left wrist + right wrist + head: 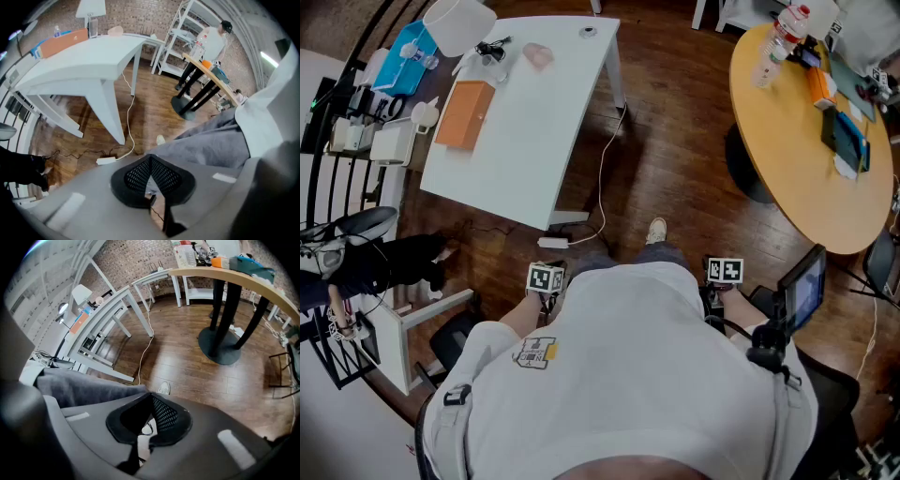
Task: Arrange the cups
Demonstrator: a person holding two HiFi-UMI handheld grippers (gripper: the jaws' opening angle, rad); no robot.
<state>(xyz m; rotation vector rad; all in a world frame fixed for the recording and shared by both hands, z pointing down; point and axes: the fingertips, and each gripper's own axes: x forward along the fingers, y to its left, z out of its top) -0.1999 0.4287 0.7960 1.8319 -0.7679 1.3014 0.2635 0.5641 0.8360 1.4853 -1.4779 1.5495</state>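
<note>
Person: white shirt (628, 375) fills the bottom of the head view, with one shoe (656, 230) on the wooden floor (675, 159) in front.
Left gripper: (150, 161) held low at the person's left side, pointing steeply down at the floor. Its two black mesh pads meet at the tip and nothing is between them. In the head view only its marker cube (546, 278) shows.
Right gripper: (151, 397) held low at the right side, also pointing steeply down. Its jaws are closed together and hold nothing. Its marker cube (725, 271) shows beside the shirt.
Pink cup: (538, 55) on the far part of the white table (544, 141), well apart from both grippers. It is small and blurred, so I cannot tell whether it stands or lies.
Orange box: (463, 113) flat on the same table, nearer its left edge.
White cable: (602, 178) hangs from the table edge and runs down to a power strip (553, 243) on the floor.
Round wooden table: (797, 141) at the right, with bottles (778, 42) near its far edge.
</note>
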